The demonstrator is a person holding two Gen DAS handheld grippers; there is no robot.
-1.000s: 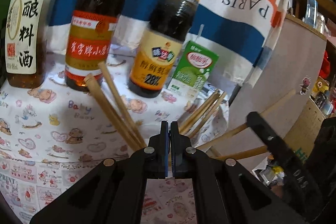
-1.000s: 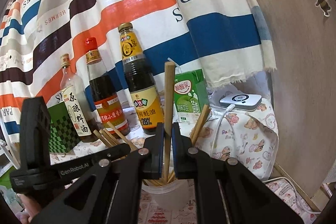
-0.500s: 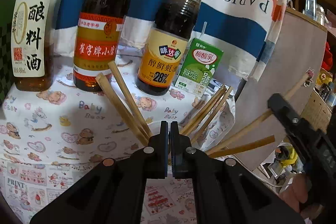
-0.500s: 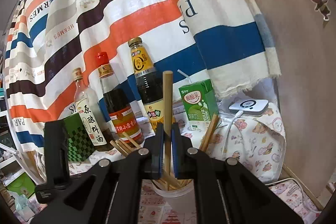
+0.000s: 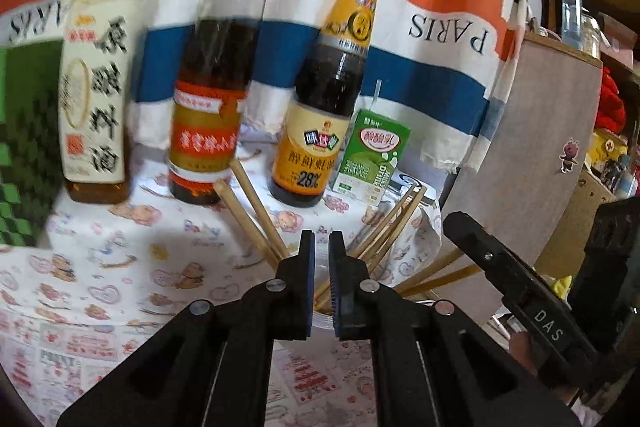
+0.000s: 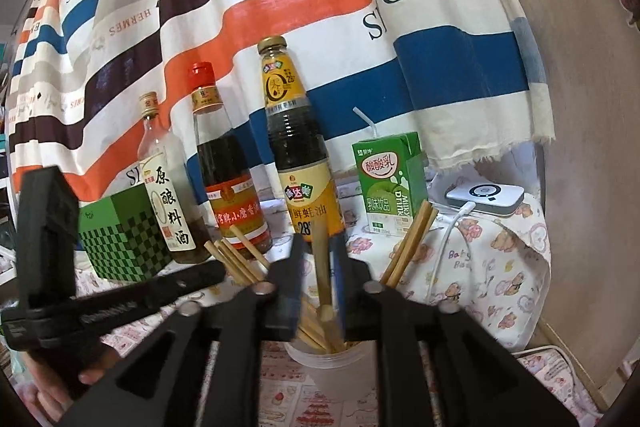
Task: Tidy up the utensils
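Note:
A clear plastic cup [image 6: 340, 367] on the patterned tablecloth holds several wooden chopsticks [image 6: 408, 247]; they also show in the left wrist view [image 5: 256, 211]. My right gripper [image 6: 318, 251] is open above the cup, and one chopstick [image 6: 321, 267] stands loose between its spread fingers, its lower end in the cup. My left gripper [image 5: 319, 243] is slightly open and empty, just behind the cup rim [image 5: 320, 319]. The right gripper's finger [image 5: 500, 267] shows at the right of the left wrist view.
Three sauce bottles [image 6: 300, 155] stand in a row behind the cup, with a green milk carton [image 6: 390, 183], a green checkered box [image 6: 120, 231] and a white power bank [image 6: 486, 199]. A striped cloth hangs behind. A wooden board [image 5: 532, 147] stands at right.
My right gripper opened and let go of the chopstick, which dropped lower into the cup. My left gripper opened a little and pulled back, so the bottles look farther away.

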